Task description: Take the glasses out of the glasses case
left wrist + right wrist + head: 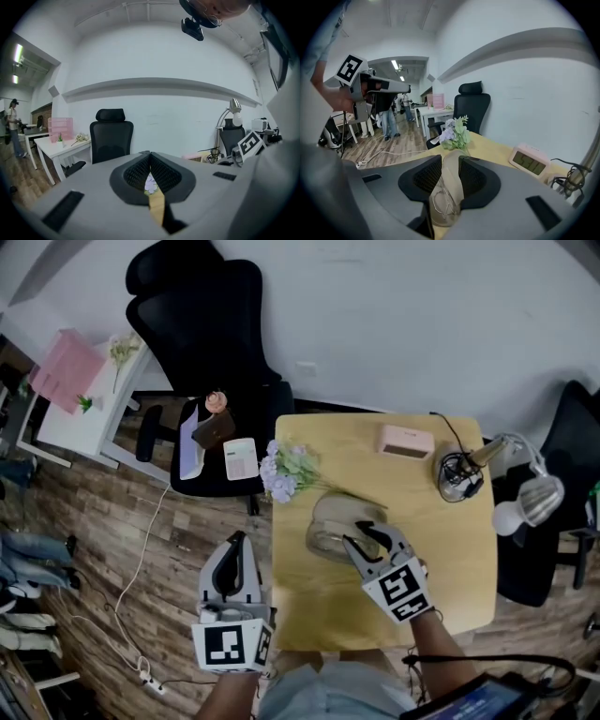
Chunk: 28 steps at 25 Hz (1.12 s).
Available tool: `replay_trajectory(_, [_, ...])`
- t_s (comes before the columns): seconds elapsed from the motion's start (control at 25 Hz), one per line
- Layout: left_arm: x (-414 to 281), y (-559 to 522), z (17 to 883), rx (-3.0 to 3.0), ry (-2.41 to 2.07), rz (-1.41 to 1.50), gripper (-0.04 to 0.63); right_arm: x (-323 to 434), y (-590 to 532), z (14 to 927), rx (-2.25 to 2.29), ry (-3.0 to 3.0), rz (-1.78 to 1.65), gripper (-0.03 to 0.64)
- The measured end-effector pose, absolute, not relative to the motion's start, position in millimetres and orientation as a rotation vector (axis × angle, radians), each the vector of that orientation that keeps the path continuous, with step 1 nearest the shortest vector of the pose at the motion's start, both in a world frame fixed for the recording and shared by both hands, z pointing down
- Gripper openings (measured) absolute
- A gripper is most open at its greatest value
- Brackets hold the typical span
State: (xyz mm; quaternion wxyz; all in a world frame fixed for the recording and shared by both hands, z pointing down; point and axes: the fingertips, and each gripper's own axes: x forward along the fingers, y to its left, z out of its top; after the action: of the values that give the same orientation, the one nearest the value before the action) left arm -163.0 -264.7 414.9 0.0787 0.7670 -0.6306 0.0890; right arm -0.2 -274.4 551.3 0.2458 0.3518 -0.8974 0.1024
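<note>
black-padded right tongs (450,157) are being held closest to the lens, jaws standing partly apart. a beige, oval, soft-looking glasses case (451,170) is being framed in the gap between them. no press of the pads on it is being made out, so no grip is being claimed.

the case is being carried by a light wooden worktop (441,559), towards its left-middle. it is lying near a bunch of lilac artificial flowers (281,472) and well apart from a pink digital clock (406,441). thin, clear-rimmed glasses (443,203) are being shown lying inside the opened case, not yet lifted out.

the left tongs (150,155) are being held off the worktop's left edge, above the wooden plank floor (122,512), jaws closed together with nothing between them.

the glasses are being judged light, thin and fragile. the rims are likely to flex, the lenses to scratch, and the smooth plastic to slip under a loose hold. a hold is best being taken at the bridge or on an arm close to its hinge, never on a lens, with the tongs being closed gently. the case is being judged light too, and likely to slide or rise with the glasses. its rim may need steadying by the left tongs while the lift is being made.
</note>
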Motion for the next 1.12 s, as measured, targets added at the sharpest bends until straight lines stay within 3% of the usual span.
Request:
replay_trajectory(0.44, [-164.8, -272.7, 446.2, 2.231, -1.876, 0.315, 0.006, -8.9, -260.3, 616.4, 0.715, -2.346, 0.371, 0.124])
replay_trajectory(1.12, [-173.1, -275.3, 456.9, 2.192, -1.881, 0.333, 0.006, -13.8, -251.0, 640.2, 0.541, -2.246, 0.344, 0.087])
